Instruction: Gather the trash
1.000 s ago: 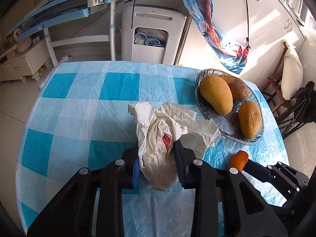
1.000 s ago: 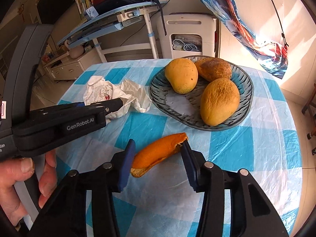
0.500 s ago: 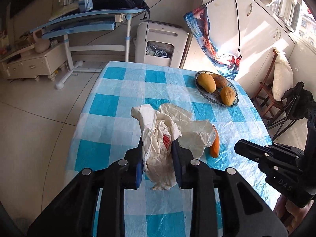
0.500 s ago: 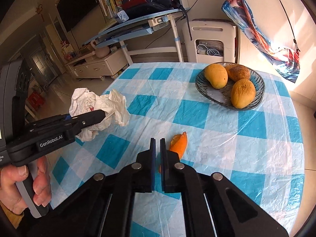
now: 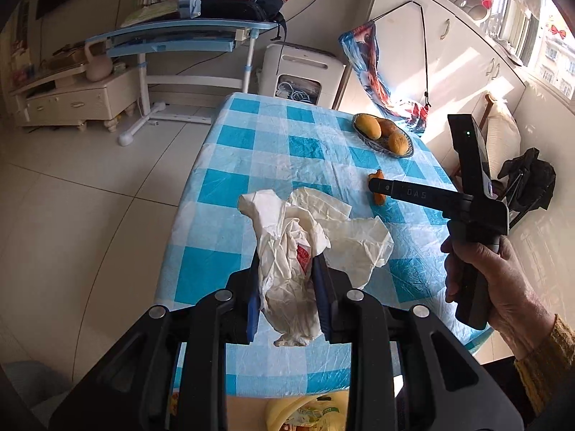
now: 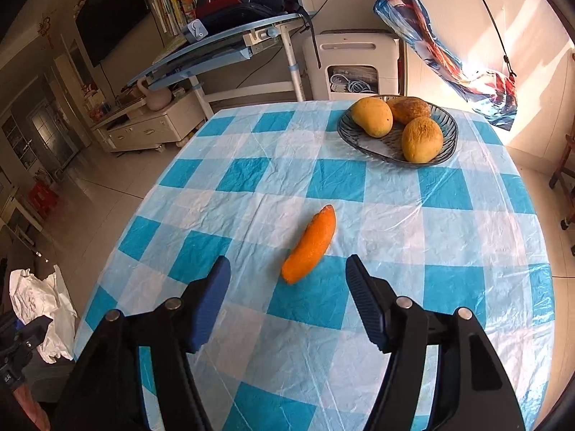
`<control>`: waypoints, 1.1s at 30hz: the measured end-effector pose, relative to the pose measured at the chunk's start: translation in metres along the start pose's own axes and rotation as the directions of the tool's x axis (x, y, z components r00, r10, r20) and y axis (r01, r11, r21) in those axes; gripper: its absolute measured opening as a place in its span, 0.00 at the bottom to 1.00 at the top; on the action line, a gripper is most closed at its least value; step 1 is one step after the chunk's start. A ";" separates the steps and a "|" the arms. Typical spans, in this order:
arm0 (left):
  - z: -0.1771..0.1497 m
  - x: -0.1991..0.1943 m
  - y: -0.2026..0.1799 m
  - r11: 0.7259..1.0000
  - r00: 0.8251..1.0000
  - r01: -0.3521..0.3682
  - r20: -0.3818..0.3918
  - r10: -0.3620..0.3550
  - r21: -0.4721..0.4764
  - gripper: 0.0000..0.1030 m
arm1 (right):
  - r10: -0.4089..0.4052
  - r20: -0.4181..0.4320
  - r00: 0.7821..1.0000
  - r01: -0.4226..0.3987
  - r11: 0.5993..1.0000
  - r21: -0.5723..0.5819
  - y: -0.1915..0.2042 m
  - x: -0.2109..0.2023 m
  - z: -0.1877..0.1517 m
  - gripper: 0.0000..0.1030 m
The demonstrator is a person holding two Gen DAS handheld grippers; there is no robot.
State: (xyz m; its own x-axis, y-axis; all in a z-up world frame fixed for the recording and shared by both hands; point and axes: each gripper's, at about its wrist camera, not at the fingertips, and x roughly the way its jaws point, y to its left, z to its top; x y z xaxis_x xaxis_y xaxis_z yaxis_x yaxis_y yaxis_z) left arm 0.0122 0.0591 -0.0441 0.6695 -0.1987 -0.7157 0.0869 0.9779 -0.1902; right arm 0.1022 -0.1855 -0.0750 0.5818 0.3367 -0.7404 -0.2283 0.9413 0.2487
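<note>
The crumpled white plastic bag [image 5: 294, 251] is thin, creased film bunched into soft folds, with a small red printed patch showing near its middle. The left hand-held gripper [image 5: 287, 296] has its blue ribbed pads pressed into both sides of the bag's lower part, holding it above the near edge of the desk [image 5: 251, 151]; the loose upper flaps spread out toward 12 and 2 o'clock. In the right wrist view the same bag hangs at 8 o'clock, off the desk's side.

The orange peel [image 6: 311, 246] is a curved, tapering strip, bright and smooth-skinned, with a rough pale tip at its far end. It lies flat on the desk, on a blue square and a white one, pointing toward 1 o'clock. The right hand-held gripper [image 6: 285, 301] is spread wide with nothing between its pads, the peel's near end lying just ahead of the gap and touching neither pad.

The desk wears a glossy, wrinkled plastic cloth in blue and white checks. At 1 o'clock from the peel, well apart from it, sits a ribbed dark glass bowl [image 6: 442, 149] holding three mangoes [image 6: 372, 116], yellow to brownish, one with dull, mottled skin.
</note>
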 end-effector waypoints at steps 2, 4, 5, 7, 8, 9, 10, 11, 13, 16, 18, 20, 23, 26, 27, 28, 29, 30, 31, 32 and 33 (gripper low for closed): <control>0.000 -0.006 -0.006 0.999 1.000 0.000 0.016 -0.001 0.041 0.24 | -0.002 -0.047 0.999 0.004 1.000 0.025 -0.002 0.024 0.008 0.43; -0.001 -0.010 -0.008 0.998 1.000 0.000 0.021 -0.002 0.060 0.24 | -0.020 -0.078 0.997 0.021 1.000 0.011 0.000 0.038 0.009 0.19; -0.002 -0.013 -0.008 0.998 1.000 0.003 0.020 -0.005 0.060 0.24 | -0.020 -0.079 0.997 0.021 1.000 0.007 0.001 0.037 0.008 0.14; -0.005 -0.019 -0.007 0.998 1.000 0.006 0.020 -0.008 0.061 0.24 | 0.005 -0.091 0.996 -0.007 1.000 -0.018 0.006 0.026 0.001 0.11; -0.008 -0.023 -0.007 0.998 1.000 0.005 0.021 -0.006 0.062 0.24 | 0.015 -0.089 0.996 -0.019 0.999 -0.041 0.010 0.017 -0.005 0.11; -0.012 -0.028 -0.007 0.998 1.000 0.009 0.020 -0.010 0.058 0.24 | 0.029 -0.085 0.996 -0.034 0.998 -0.060 0.015 0.004 -0.013 0.10; -0.019 -0.034 -0.007 0.998 1.000 0.014 0.016 -0.015 0.054 0.24 | 0.049 -0.081 0.996 -0.054 0.996 -0.069 0.017 -0.011 -0.022 0.10; -0.027 -0.040 -0.008 0.998 1.000 0.017 0.008 -0.017 0.055 0.24 | 0.075 -0.085 0.994 -0.082 0.993 -0.079 0.022 -0.027 -0.034 0.10; -0.047 -0.048 -0.012 0.998 1.000 0.020 -0.019 -0.019 0.066 0.24 | 0.114 -0.105 0.988 -0.126 0.986 -0.113 0.033 -0.058 -0.060 0.10; -0.090 -0.060 -0.022 0.995 0.997 0.031 -0.080 -0.023 0.095 0.24 | 0.145 -0.188 0.971 -0.181 0.964 -0.195 0.060 -0.096 -0.114 0.11; -0.121 -0.065 -0.029 0.992 0.991 0.034 -0.131 -0.019 0.118 0.24 | 0.145 -0.260 0.955 -0.206 0.952 -0.227 0.072 -0.109 -0.153 0.14; -0.153 -0.065 -0.037 0.988 0.979 0.025 -0.204 0.007 0.154 0.24 | 0.120 -0.363 0.924 -0.224 0.939 -0.260 0.081 -0.110 -0.192 0.30; -0.197 -0.052 -0.050 0.971 0.933 0.043 -0.356 0.046 0.237 0.29 | 0.052 -0.371 0.927 -0.170 0.941 -0.294 0.081 -0.115 -0.229 0.54; -0.215 -0.057 -0.058 0.943 0.932 0.003 -0.342 0.117 0.332 0.40 | -0.003 -0.255 0.967 -0.062 0.967 -0.248 0.070 -0.130 -0.222 0.60; -0.211 -0.064 -0.059 0.940 0.946 -0.024 -0.296 0.131 0.340 0.52 | -0.019 -0.197 0.980 -0.026 0.975 -0.223 0.064 -0.136 -0.217 0.67; -0.204 -0.074 -0.058 0.943 0.962 -0.052 -0.236 0.136 0.330 0.59 | -0.026 -0.144 0.989 -0.003 0.981 -0.196 0.059 -0.142 -0.214 0.69; -0.198 -0.084 -0.055 0.948 0.976 -0.078 -0.172 0.137 0.309 0.69 | -0.022 -0.092 0.995 0.007 0.986 -0.166 0.054 -0.148 -0.210 0.69; -0.190 -0.096 -0.052 0.954 0.985 -0.111 -0.093 0.142 0.278 0.77 | -0.012 -0.049 0.999 0.005 0.991 -0.136 0.051 -0.153 -0.207 0.70; -0.181 -0.106 -0.047 0.959 0.987 -0.152 -0.014 0.160 0.241 0.80 | -0.003 -0.009 1.000 0.002 0.993 -0.118 0.051 -0.157 -0.203 0.75; -0.174 -0.117 -0.041 0.959 0.979 -0.204 0.066 0.195 0.197 0.86 | -0.004 0.030 1.000 0.007 0.994 -0.112 0.052 -0.161 -0.201 0.77; -0.170 -0.125 -0.036 0.955 0.964 -0.250 0.128 0.231 0.159 0.89 | -0.011 0.069 0.998 0.019 0.994 -0.111 0.054 -0.163 -0.197 0.81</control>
State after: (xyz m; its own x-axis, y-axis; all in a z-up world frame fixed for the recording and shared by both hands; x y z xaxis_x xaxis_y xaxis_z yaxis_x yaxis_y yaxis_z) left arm -0.1998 0.0373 -0.0618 0.7603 0.0429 -0.6482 0.0329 0.9940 0.1044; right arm -0.1590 -0.1947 -0.0643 0.6366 0.3270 -0.6985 -0.3028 0.9389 0.1636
